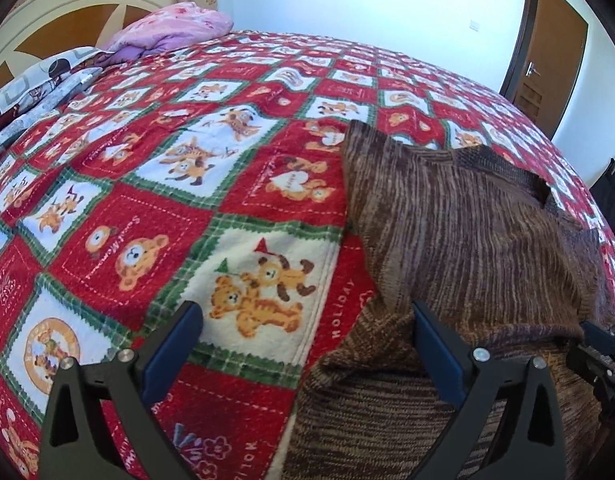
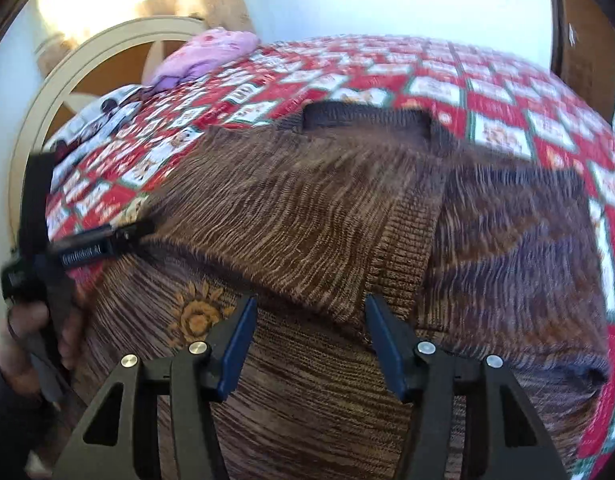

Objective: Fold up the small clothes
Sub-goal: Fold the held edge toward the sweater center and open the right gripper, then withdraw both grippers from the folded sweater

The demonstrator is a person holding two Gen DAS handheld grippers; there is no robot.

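A brown striped knit sweater (image 1: 467, 220) lies on the bed, its dark collar (image 2: 367, 118) at the far side and an orange flower motif (image 2: 195, 316) near the hem. One panel is folded over the body. My left gripper (image 1: 305, 316) stands wide open at the sweater's left edge, its right finger (image 1: 427, 332) against the knit and its left finger over the blanket. My right gripper (image 2: 309, 312) hovers over the lower middle of the sweater, jaws apart with only flat fabric beneath. The right wrist view also shows the left gripper (image 2: 107, 240), held by a hand (image 2: 27, 332).
A red holiday blanket (image 1: 147, 208) with teddy-bear squares covers the bed. A pink quilt (image 1: 175, 28) and patterned pillow (image 1: 47, 76) lie by the cream headboard (image 1: 67, 0). A brown door (image 1: 547, 48) and a black bag (image 1: 611, 196) are off to the right.
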